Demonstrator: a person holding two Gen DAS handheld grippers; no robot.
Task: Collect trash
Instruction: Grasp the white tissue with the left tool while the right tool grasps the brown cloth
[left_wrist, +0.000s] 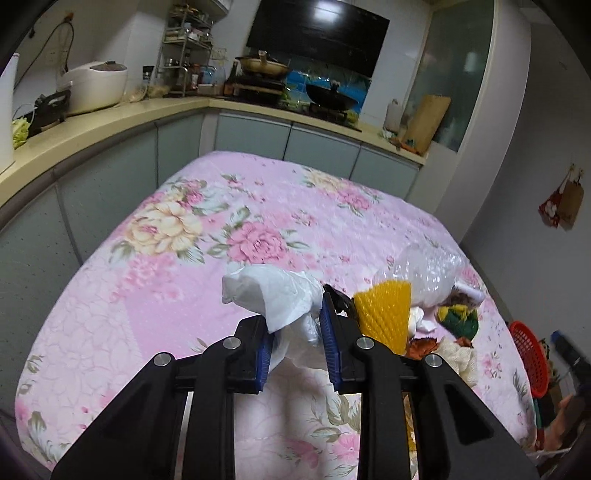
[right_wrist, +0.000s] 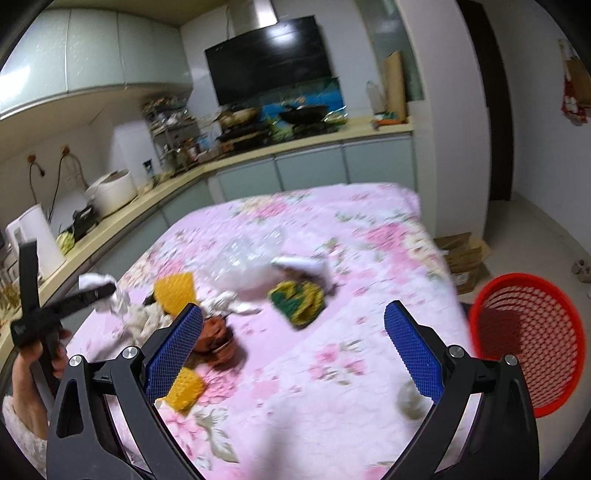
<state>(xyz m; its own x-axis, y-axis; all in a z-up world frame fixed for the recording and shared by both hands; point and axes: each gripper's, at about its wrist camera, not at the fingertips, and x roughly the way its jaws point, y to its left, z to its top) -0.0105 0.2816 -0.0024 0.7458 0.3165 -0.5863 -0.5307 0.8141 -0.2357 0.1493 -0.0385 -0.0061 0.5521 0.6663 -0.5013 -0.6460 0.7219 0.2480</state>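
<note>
The crumpled white tissue (left_wrist: 273, 291) is pinched between the blue pads of the left gripper (left_wrist: 295, 343), held just over the near part of the table with its loose end flopping out past the fingertips toward the left; in the right wrist view the same wad (right_wrist: 107, 291) shows at the tip of that gripper, clear of the pink flowered tablecloth (left_wrist: 184, 258). The step in hand looks to be carrying this piece to the red mesh basket (right_wrist: 532, 343), which stands off the table's right edge and lower than the top. To do it well, keep the squeeze steady, lift a little before crossing, and pass above the heap of remaining rubbish just to the right: the yellow netted sleeve (left_wrist: 384, 314), the green-and-yellow scrap (left_wrist: 458, 319), the clear bubble wrap (left_wrist: 424, 273) and the brown bits near them (soft paper tears or snags easily, so dragging it through that heap could scatter things). Let go only when the pads are well over the basket's mouth, since a light wad drifts. The right gripper (right_wrist: 295, 354) hangs with its jaws spread wide and nothing between them, pointed at the pile's near side; it should stay out of the crossing path, or take its own piece once the way is clear.
</note>
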